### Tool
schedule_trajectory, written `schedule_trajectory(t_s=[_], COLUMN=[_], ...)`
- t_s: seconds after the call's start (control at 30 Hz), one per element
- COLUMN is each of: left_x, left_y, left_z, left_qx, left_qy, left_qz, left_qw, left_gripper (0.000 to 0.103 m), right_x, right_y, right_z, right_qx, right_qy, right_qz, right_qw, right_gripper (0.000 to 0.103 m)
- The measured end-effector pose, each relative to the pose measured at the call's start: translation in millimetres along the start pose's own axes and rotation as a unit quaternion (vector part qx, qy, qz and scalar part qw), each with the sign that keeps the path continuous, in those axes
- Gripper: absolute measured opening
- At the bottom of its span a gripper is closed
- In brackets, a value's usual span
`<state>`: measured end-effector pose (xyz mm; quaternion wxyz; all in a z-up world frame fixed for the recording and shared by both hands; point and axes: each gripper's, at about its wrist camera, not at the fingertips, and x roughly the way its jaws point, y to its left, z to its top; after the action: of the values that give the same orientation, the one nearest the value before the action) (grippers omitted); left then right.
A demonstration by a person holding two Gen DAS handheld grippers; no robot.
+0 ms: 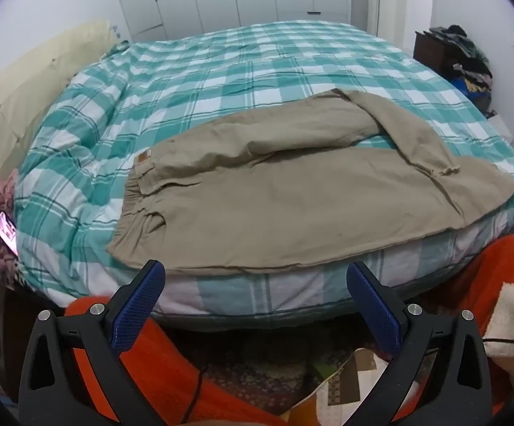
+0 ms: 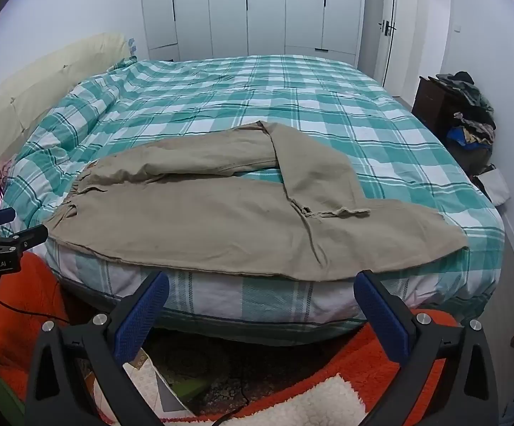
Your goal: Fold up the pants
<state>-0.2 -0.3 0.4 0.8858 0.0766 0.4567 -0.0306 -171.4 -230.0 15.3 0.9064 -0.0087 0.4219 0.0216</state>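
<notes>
The khaki pants (image 1: 292,191) lie spread along the near edge of the bed (image 2: 292,92), waistband (image 1: 136,195) toward the cream headboard (image 2: 61,67) side, the near leg running flat beside the mattress edge and the far leg doubled back so its frayed hem (image 2: 338,212) rests on top of the near one (a half-made, crooked fold, by the look of it). Both tools hang short of the mattress, over the orange rug (image 2: 381,348): the left gripper (image 1: 255,285) in front of the waistband end, the right gripper (image 2: 262,293) in front of the leg end, each with its jaws spread wide and holding nothing. To do this step well, I would judge, each should pinch a single corner of cloth, then draw the far leg straight and lay it squarely over the near one, seams matched, before halving the length. A phone (image 1: 5,234) glows beyond the waistband.
</notes>
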Motion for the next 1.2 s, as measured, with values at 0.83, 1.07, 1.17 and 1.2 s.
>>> schedule_trajectory(t_s=[0.83, 1.07, 1.17, 1.2], left_x=[7.0, 11.0, 12.2, 12.4], left_y=[-3.1, -6.3, -7.9, -8.0], left_z=[-7.2, -8.7, -9.2, -9.2], left_qx=[0.02, 0.026, 0.029, 0.03], left_qy=[0.008, 0.01, 0.011, 0.011], left_qz=[0.012, 0.017, 0.019, 0.019], left_qw=[0.9997, 0.9994, 0.9993, 0.9993], left_gripper=[0.102, 0.102, 0.102, 0.102], right_x=[4.7, 15.3, 15.8, 16.0], right_y=[7.1, 17.8, 15.3, 14.4], right_z=[-4.2, -12.5, -12.5, -12.4], right_qx=[-0.002, -0.006, -0.006, -0.006], right_qy=[0.003, 0.008, 0.01, 0.011], right_qz=[-0.001, -0.001, 0.0, 0.0], right_qw=[1.0, 1.0, 1.0, 1.0], right_gripper=[0.103, 0.103, 0.103, 0.103])
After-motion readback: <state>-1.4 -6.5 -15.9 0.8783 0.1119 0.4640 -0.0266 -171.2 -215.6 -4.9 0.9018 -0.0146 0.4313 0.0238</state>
